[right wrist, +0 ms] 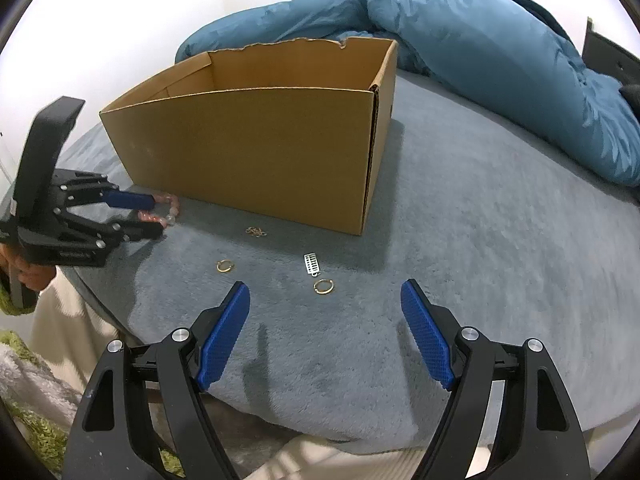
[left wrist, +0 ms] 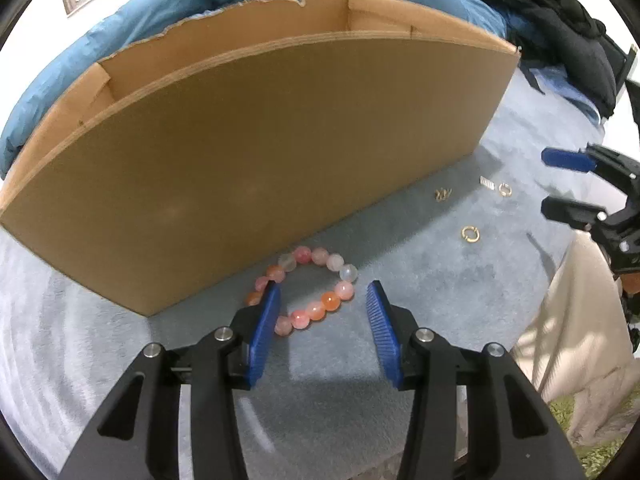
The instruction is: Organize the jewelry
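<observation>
Bead bracelet [left wrist: 306,290] lies on grey blanket [left wrist: 440,300], just beside cardboard box [left wrist: 256,160]. Left gripper [left wrist: 324,294] held part open over it, nothing gripped; one pad overlaps the beads. Right gripper [right wrist: 324,308] wide open, empty. Risk judged: beads rolled aside by an off-centre close.

Bright, even indoor light. Soft shadows fall beside the cardboard box [right wrist: 256,152]. Fisheye bends and blurs the edges

A puffy blue quilted duvet [right wrist: 480,64] is lying bunched on a grey plush bed cover [right wrist: 480,240], showing a home bedroom.
</observation>
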`<state>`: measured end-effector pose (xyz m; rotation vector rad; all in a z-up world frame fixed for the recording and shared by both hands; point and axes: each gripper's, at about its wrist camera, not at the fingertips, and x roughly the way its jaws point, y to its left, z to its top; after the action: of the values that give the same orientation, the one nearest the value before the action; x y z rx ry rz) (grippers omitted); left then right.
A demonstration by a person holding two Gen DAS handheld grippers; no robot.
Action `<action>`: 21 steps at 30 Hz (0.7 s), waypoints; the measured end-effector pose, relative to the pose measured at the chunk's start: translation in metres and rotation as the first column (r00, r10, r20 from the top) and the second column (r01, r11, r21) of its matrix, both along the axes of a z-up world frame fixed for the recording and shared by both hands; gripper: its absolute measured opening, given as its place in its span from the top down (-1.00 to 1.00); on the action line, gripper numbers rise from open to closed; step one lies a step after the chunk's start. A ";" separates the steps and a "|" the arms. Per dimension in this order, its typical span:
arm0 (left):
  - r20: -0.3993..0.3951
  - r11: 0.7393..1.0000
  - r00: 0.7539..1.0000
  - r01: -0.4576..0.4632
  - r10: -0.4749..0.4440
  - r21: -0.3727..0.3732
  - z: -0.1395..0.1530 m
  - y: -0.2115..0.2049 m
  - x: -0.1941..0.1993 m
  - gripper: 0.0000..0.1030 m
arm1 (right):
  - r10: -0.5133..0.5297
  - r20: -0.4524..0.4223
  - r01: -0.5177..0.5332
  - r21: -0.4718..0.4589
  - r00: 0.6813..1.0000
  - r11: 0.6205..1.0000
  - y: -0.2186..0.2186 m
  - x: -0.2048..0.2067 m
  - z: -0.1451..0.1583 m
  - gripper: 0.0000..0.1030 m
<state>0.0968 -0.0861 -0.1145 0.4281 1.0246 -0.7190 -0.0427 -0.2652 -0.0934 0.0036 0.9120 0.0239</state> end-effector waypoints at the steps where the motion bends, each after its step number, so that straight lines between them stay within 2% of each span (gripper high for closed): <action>1: 0.010 1.000 1.000 -0.003 0.003 -0.014 0.004 0.002 0.000 0.15 | 0.006 0.001 -0.006 -0.003 1.000 1.000 0.000 0.000 0.000 -0.40; 6: 0.028 0.993 1.000 0.006 -0.002 -0.122 0.028 0.004 -0.008 0.11 | 0.038 -0.006 -0.038 -0.030 0.999 0.999 0.002 0.003 -0.001 -0.31; 9: 0.032 0.984 0.998 0.053 -0.048 -0.169 0.035 -0.010 -0.019 0.11 | 0.056 0.000 -0.056 -0.037 0.998 0.998 0.001 0.004 -0.002 -0.27; 11: 0.037 0.980 0.995 0.098 -0.093 -0.172 0.032 -0.023 -0.032 0.11 | 0.069 0.006 -0.069 -0.029 0.998 0.997 0.001 0.005 -0.003 -0.23; 15: 0.068 0.973 0.980 0.196 -0.189 -0.125 0.023 -0.046 -0.042 0.11 | 0.099 0.009 -0.099 -0.029 0.995 0.995 0.002 0.006 -0.006 -0.10; 21: 0.068 0.954 0.959 0.282 -0.276 -0.097 0.004 -0.070 -0.051 0.11 | 0.142 0.014 -0.142 -0.032 0.990 0.989 0.003 0.005 -0.012 0.08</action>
<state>0.0458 -0.1566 -0.1102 0.5035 0.8788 -1.0056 -0.0373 -0.2626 -0.1054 -0.0898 0.8946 0.1423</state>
